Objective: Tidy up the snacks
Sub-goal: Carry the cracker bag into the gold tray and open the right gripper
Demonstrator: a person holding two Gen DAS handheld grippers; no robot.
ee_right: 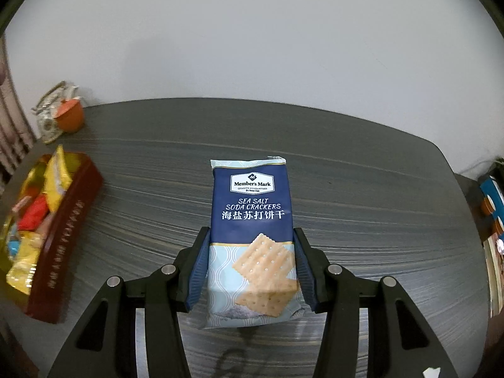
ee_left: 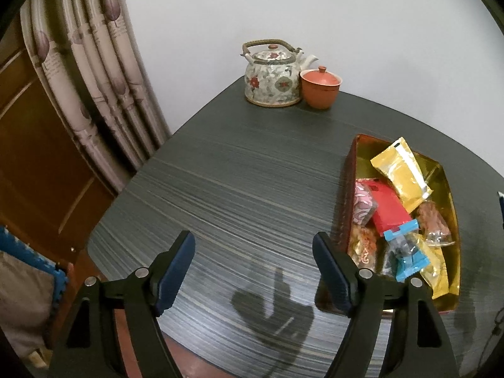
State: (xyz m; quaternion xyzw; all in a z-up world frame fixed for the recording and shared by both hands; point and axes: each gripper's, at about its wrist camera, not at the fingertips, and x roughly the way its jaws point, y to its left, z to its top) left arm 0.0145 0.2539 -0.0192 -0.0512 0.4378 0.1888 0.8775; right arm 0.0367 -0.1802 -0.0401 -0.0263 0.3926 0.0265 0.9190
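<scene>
My right gripper (ee_right: pixel 251 236) is shut on a blue and pale pack of sea salt soda crackers (ee_right: pixel 252 220), held above the dark table with its pads pressing both long sides. A red box with a gold lining (ee_right: pixel 72 208) sits to its left, holding several wrapped snacks. In the left wrist view the same red box (ee_left: pixel 349 189) lies at the right, with a yellow packet (ee_left: pixel 401 170), a red packet (ee_left: pixel 390 211) and a blue-wrapped snack (ee_left: pixel 406 255) inside. My left gripper (ee_left: pixel 253 239) is open over bare table, left of the box, with nothing between its fingers.
A flowered teapot (ee_left: pixel 272 75) and an orange lidded cup (ee_left: pixel 319 86) stand at the table's far corner by the white wall. A curtain (ee_left: pixel 91 72) and a wooden door hang beyond the left edge. Clutter sits past the table's right edge (ee_right: pixel 493 208).
</scene>
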